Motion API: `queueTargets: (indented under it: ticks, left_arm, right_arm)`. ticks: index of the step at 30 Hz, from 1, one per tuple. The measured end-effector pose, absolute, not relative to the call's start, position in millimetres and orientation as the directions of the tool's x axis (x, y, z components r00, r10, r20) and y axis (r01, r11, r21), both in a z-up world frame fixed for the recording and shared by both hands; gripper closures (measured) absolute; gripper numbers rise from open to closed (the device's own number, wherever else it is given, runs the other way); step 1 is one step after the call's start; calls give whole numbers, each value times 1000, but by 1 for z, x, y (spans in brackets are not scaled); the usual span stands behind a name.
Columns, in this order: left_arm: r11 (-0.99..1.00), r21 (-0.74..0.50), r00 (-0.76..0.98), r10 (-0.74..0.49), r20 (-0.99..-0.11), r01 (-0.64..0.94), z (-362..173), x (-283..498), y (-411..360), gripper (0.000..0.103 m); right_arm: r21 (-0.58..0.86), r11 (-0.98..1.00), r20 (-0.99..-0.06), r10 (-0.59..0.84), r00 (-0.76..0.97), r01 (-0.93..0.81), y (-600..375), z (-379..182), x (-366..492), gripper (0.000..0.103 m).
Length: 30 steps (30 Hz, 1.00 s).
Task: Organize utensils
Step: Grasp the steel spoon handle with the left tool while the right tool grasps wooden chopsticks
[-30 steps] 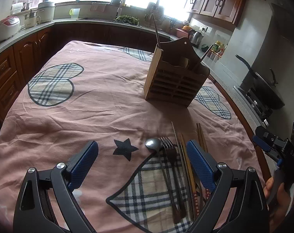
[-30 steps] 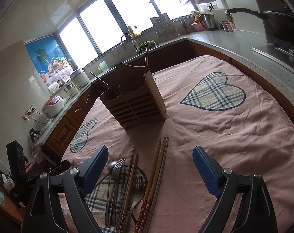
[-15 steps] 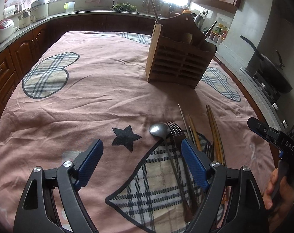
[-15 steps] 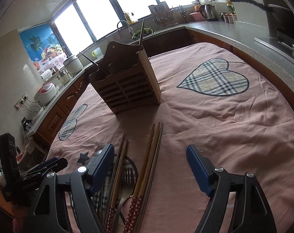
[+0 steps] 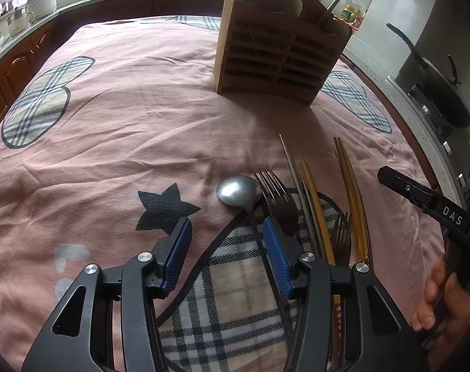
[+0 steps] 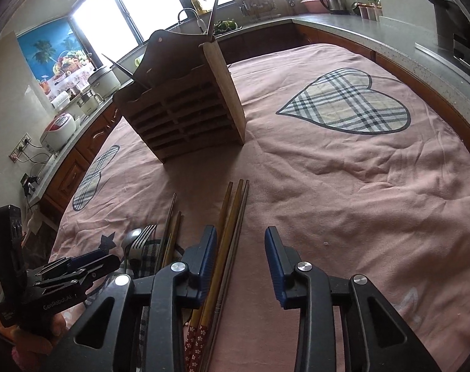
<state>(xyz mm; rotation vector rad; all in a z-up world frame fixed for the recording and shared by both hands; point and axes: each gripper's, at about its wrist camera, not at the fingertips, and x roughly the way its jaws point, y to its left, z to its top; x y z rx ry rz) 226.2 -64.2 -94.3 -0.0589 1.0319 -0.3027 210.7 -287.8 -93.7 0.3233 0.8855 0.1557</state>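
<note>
The left tool (image 5: 227, 254) hangs low over the pink cloth (image 5: 126, 130), its jaws parted, a spoon (image 5: 238, 189) handle running between them and a fork (image 5: 277, 192) by its right finger. The right tool (image 6: 240, 259), jaws also apart, straddles wooden chopsticks (image 6: 232, 217) lying on the counter. Ahead of both stands the slatted wooden utensil holder (image 6: 185, 117). Beyond it run dark cabinets (image 6: 89, 142), a rice cooker (image 6: 58, 131) and bright windows (image 6: 111, 15).

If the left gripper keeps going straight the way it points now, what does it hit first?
Probably the silver metal spoon: its handle already runs between the open left gripper fingers, bowl just ahead. Beyond lies bare pink tablecloth, though height above the cloth is unclear.
</note>
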Motion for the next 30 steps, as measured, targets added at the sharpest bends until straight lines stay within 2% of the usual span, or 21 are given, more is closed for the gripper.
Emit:
queueTargets:
  ticks: [9,12,24,26,27,30]
  left_arm:
    - [954,-144,464,-256,-848,264,-99,235,-79,74]
    - [952,-133,466,-254,-848,277,-100,239,-79,78]
    - [942,-112,473,-260,-842,317,-100,247,-83,79]
    - [942,-113,477,-260,-839,316,-100,247,-83,83]
    - [940,-124,471,-270,-840,316,-100,247,-82,98]
    - [937,-161,456,-295,-840,309,-100,249,-77,99]
  right_arm:
    - [319,948,-771,256,583,6,-283,-109,238,87]
    - [310,951,-786,256,563,1,-279,-115,246,88]
    - [207,978,-822,186,538,-23,-264,-118,277,93]
    - [194,981,-823,176,540,-24,-262,-117,278,95]
    - [193,981,-822,176,542,-26,-262,-117,277,95]
    - [233,972,-811,202,549,-13,-267,-116,274,97]
